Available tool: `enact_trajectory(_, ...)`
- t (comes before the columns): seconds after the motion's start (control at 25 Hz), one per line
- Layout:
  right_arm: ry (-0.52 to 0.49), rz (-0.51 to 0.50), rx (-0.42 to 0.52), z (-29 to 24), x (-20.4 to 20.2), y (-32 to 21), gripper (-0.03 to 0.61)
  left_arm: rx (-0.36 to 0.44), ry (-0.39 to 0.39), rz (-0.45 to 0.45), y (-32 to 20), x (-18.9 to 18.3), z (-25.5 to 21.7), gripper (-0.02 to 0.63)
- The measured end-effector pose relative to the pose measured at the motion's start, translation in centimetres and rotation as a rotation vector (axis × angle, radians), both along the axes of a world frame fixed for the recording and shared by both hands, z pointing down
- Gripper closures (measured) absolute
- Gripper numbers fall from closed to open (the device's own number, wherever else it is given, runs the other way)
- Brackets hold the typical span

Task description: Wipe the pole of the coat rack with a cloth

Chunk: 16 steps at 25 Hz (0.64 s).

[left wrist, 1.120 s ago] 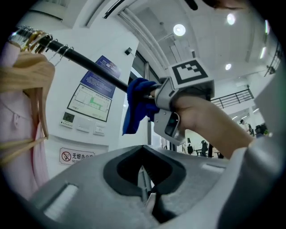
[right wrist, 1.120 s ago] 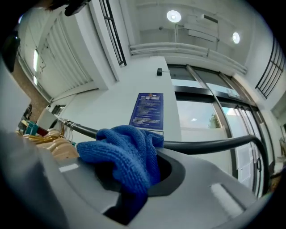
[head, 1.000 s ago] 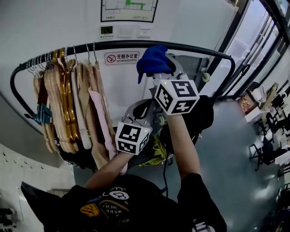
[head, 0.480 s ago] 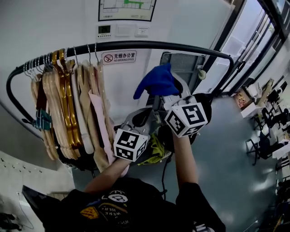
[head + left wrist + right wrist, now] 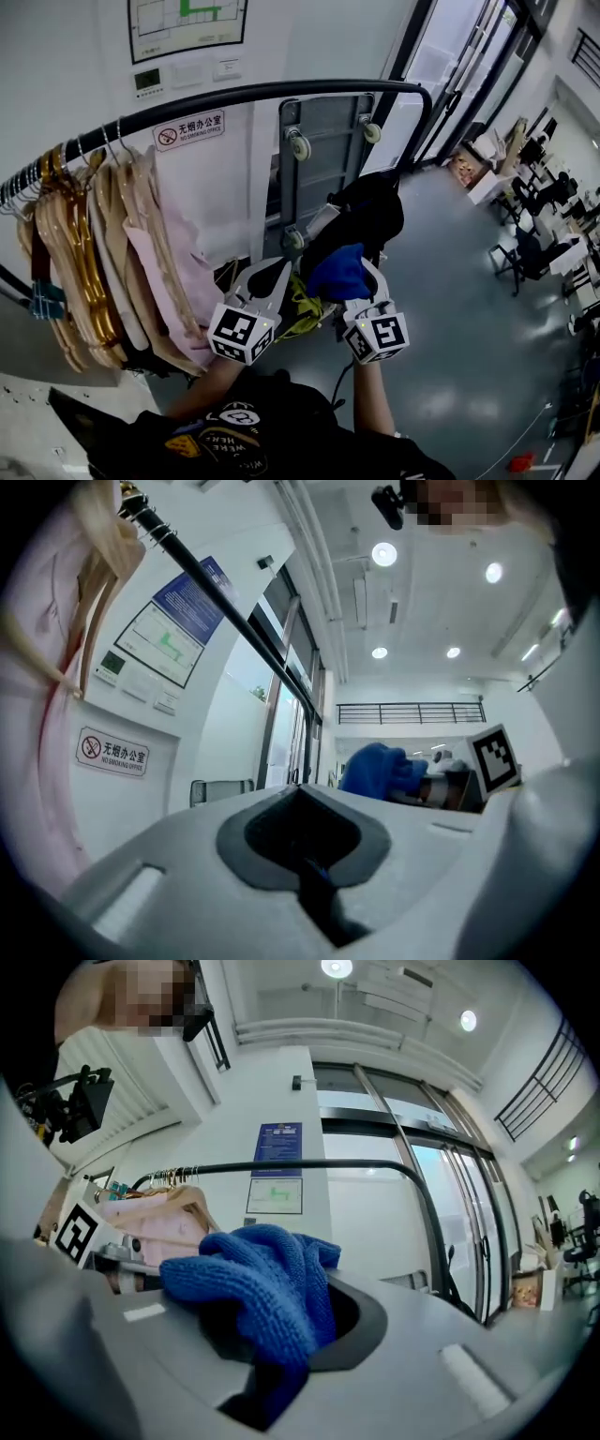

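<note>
— Holding the cloth (image 5: 262,1279) looks settled to us: our right hand-held gripper (image 5: 281,1354) is clamped on it, and a bunched blue wad spills over the jaws. How do we make the wipe a good one?

— We want that wad, not the hard jaws, to meet the pole (image 5: 281,91). So we tilt the gripper until the loose fold leads, press lightly, and run along it in long overlapping strokes.

— And our left hand-held gripper (image 5: 302,841)?

— Its jaws are closed together on nothing we can make out. It sits just beside the right one. Both are low in front of our chest, with forearms drawn in close and jaws pointing up and away. We judge it could steady the pole if it rocks.

— So the cloth is off the pole now?

— Well apart from it. The black pole arches above and beyond both grippers, then bends down at its right end. Hangers (image 5: 84,244) with pale garments (image 5: 164,272) crowd its left part. We would begin on the bare right stretch, above the folded trolley (image 5: 323,141) leaning at the wall (image 5: 75,56).
</note>
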State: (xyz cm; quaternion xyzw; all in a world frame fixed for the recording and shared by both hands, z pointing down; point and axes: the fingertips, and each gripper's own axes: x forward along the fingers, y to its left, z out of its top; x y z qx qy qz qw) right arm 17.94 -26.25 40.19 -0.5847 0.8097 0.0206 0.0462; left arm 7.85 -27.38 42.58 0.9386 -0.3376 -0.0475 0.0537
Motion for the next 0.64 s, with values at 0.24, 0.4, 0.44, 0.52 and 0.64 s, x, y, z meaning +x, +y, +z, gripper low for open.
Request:
enact_trajectory(0.24, -0.101, 0.083, -0.06, 3.4, 2.3, 3.8, 0.515, -0.013, -0.006, 0.053, 1.3, 1.2, 0.9, 0.617)
enact_trajectory(0.4, -0.117, 0.102, -0.081, 4.1, 2.1, 5.0, 0.515, -0.016, -0.006, 0.089, 2.5, 1.9, 1.0, 0.617)
enact_trajectory(0.44, -0.119, 0.1, -0.084, 4.3, 1.9, 5.2, 0.515, -0.018, -0.006, 0.097, 2.8, 2.0, 1.1, 0.617)
enact_trajectory(0.52, -0.127, 0.091, -0.085, 4.4, 1.3, 5.4, 0.515, -0.023, -0.006, 0.106, 3.2, 2.0, 1.1, 0.617)
enact_trajectory(0.64, -0.136, 0.073, -0.083, 4.3, 0.3, 5.5, 0.515, -0.028, -0.007, 0.116, 3.5, 2.0, 1.2, 0.617)
